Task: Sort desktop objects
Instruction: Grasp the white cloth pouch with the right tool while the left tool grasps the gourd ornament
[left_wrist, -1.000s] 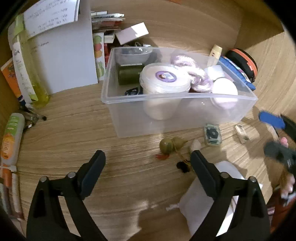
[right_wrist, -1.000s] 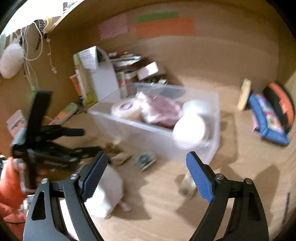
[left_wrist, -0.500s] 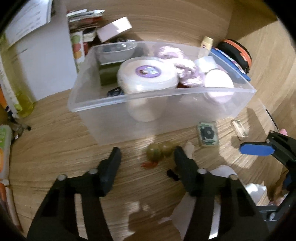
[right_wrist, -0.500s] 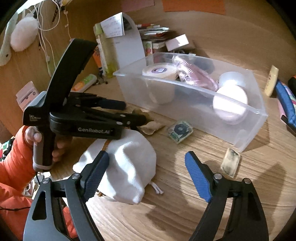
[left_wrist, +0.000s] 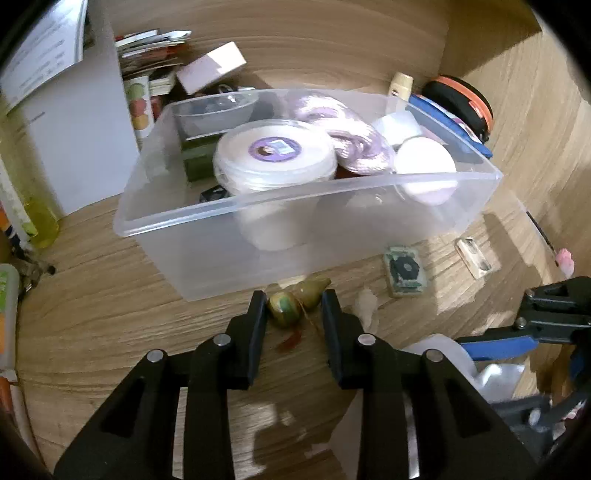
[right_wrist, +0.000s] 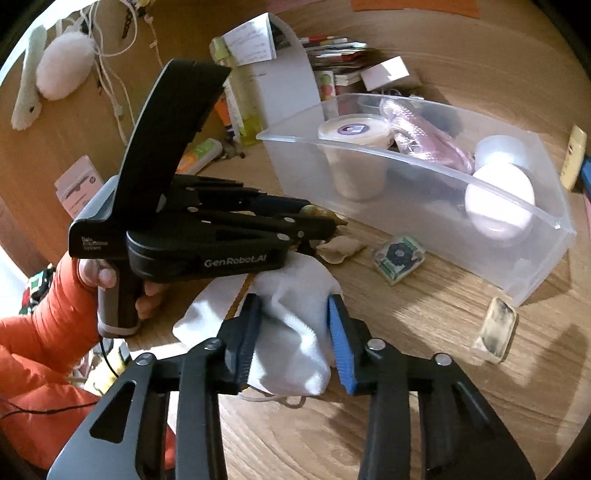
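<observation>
**Two pickups, two ways to slip**

Left tongs (left_wrist: 294, 310) half-closed around the gourd charm (left_wrist: 284, 312) on the worktop (left_wrist: 110, 321) beside the bin (left_wrist: 236, 229); it may roll free. Right tongs (right_wrist: 293, 325) pinch the pouch (right_wrist: 295, 295); loose cloth could slip.

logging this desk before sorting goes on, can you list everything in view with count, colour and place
bin: 1, clear, desk centre, holds tubs and a purple bundle
gourd charm: 1, olive-green, desk, between left gripper's fingers
pouch: 1, white, desk, between right gripper's fingers
packet: 1, green, front of bin
wrapped block: 1, pale, by bin's corner
case: 1, black-orange, behind bin
left gripper: black, nearly closed
right gripper: blue pad, narrowed
</observation>
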